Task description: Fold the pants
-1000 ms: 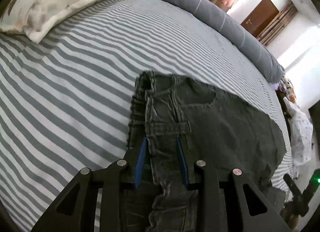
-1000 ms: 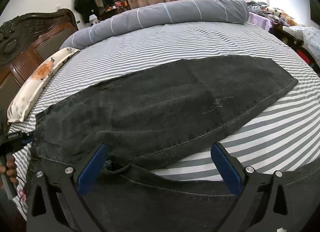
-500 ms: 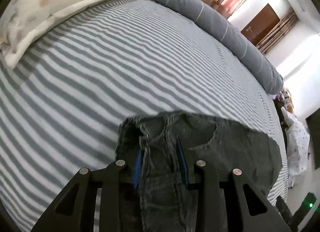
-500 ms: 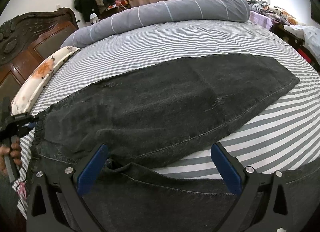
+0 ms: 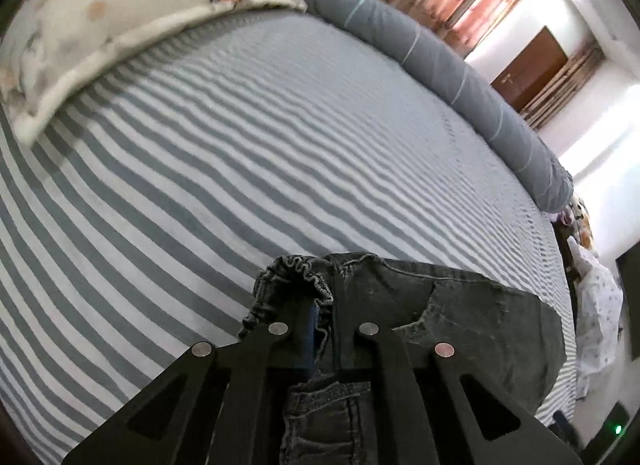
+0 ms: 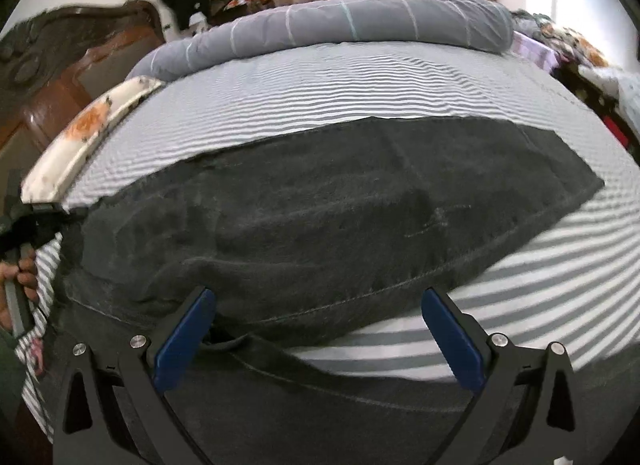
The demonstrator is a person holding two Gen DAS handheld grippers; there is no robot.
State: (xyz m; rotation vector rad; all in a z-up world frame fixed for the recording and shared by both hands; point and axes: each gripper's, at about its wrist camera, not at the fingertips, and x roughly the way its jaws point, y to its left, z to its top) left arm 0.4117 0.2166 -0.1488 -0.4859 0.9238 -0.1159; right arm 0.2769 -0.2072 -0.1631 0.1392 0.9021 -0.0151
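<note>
left gripper point(image 5: 325, 319) clamped on elastic waistband of dark grey jeans point(image 6: 340, 201), jaws just closed, right gripper point(image 6: 316, 329) spread wide over jeans, striped bedsheet point(image 5: 200, 169), no readable labels

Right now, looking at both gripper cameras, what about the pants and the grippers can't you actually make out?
- Left wrist view: the left gripper is shut on the pants at the waistband; its pads are buried in bunched denim.
- Right wrist view: the nearer pant leg runs under the open right gripper and off the bottom edge; its hem is unseen.
- Right wrist view: motion blur hides seams and pockets.
</note>
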